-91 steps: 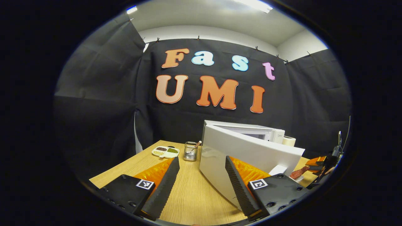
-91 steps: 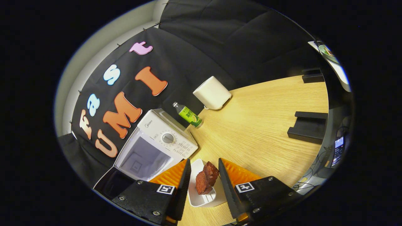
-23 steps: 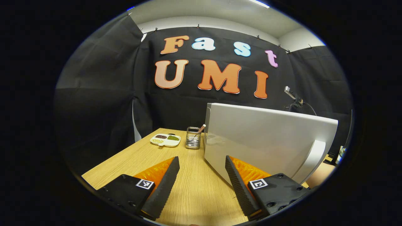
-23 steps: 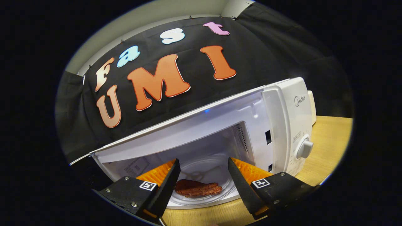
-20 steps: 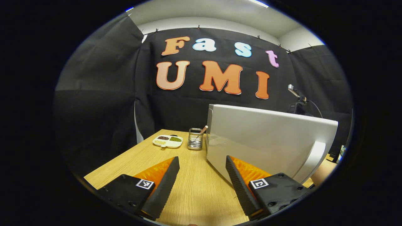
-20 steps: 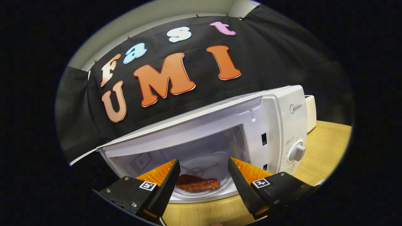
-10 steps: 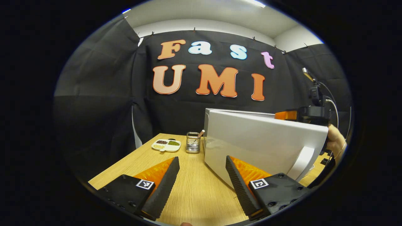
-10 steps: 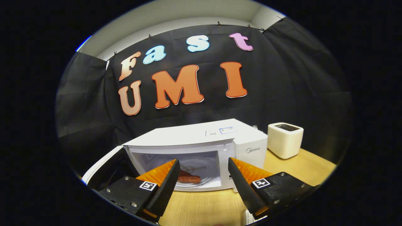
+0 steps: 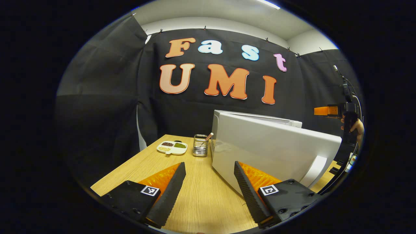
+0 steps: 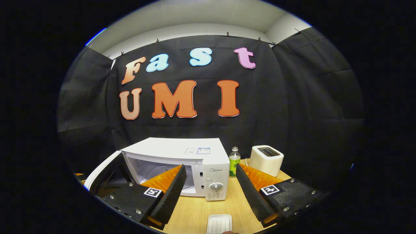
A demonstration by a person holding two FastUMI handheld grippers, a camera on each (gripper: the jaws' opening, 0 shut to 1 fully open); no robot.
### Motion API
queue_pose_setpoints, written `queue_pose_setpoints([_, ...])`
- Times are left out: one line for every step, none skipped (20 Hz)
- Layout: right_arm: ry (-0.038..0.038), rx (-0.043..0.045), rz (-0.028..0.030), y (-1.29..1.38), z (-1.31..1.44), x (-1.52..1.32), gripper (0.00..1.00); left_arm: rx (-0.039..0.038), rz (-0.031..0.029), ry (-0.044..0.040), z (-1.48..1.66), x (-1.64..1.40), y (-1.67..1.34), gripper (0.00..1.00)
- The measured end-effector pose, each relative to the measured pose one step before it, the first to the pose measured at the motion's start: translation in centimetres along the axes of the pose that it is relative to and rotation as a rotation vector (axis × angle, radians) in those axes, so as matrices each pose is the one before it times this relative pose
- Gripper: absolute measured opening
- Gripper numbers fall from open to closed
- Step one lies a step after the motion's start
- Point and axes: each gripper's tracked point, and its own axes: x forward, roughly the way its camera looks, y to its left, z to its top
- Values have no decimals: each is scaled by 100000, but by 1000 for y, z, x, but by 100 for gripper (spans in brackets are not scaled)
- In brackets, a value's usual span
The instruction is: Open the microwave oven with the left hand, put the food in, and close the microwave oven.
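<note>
The white microwave (image 10: 182,152) stands on the wooden table with its door (image 10: 100,174) swung open to the left. My right gripper (image 10: 209,191) hangs open and empty in front of it, well back from the cavity (image 10: 146,169), whose floor is hidden behind one finger. An empty white dish (image 10: 219,223) lies on the table just below the fingers. In the left gripper view the door's outer face (image 9: 276,152) and its handle (image 9: 317,167) stand close on the right. My left gripper (image 9: 209,191) is open beside the door. The right gripper (image 9: 325,110) is held high at the far right.
A green-labelled bottle (image 10: 233,162) and a white toaster (image 10: 266,159) stand to the right of the microwave. Left of the open door are a wire holder (image 9: 200,149) and a divided dish of seeds (image 9: 172,148). Bare tabletop (image 9: 201,201) lies under the left gripper.
The right gripper left the meat inside the microwave, then pulled back and rose until the whole oven came into view. The left gripper stayed beside the open door.
</note>
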Motion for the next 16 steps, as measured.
queue_pose_setpoints([-402,-1505,-1837,-1333,280,-82,95,881,-1589,1140,-471,276,-522,96])
queue_pose_setpoints([-348,-1612,-1758,-1172,264,-283,95,470,-1363,1021,-159,403,-597,96])
queue_pose_setpoints([-289,-1315,-988,-1028,163,-436,95,-218,-1374,850,-364,296,-557,93])
queue_pose_setpoints([-873,-869,-541,-695,257,-334,95,-640,-1484,287,18,230,-731,96])
queue_pose_setpoints([-1279,-268,-732,-690,216,-416,95,-415,-1855,-56,9,258,-947,93])
queue_pose_setpoints([-580,487,-496,-619,-32,-278,95,673,-1675,404,72,356,-810,93])
queue_pose_setpoints([184,1518,453,-328,-324,-237,94,1585,248,-176,183,166,-274,93])
queue_pose_setpoints([453,2231,1188,-112,-147,-197,95,519,-767,26,28,347,-490,93])
queue_pose_setpoints([660,1915,853,-96,-205,-45,95,-271,-2008,515,83,280,-1020,99])
queue_pose_setpoints([174,580,-12,-240,-82,-45,95,-60,-2672,579,37,474,-1097,96])
queue_pose_setpoints([-433,-561,-312,-544,-139,-71,95,606,-1846,161,-92,337,-864,100])
queue_pose_setpoints([-824,-1272,-481,-394,51,-85,95,1099,-1553,-81,307,464,-908,96])
queue_pose_setpoints([-820,-1075,-316,-313,50,-251,95,1247,-1570,-166,287,577,-881,96])
queue_pose_setpoints([-366,-196,174,-110,-13,-126,95,2082,-179,-291,384,547,-536,96])
queue_pose_setpoints([51,790,546,-238,-22,-77,95,1414,-688,-241,157,474,-765,91])
queue_pose_setpoints([213,1122,424,-249,-66,-112,95,785,-1089,-665,348,606,-732,89])
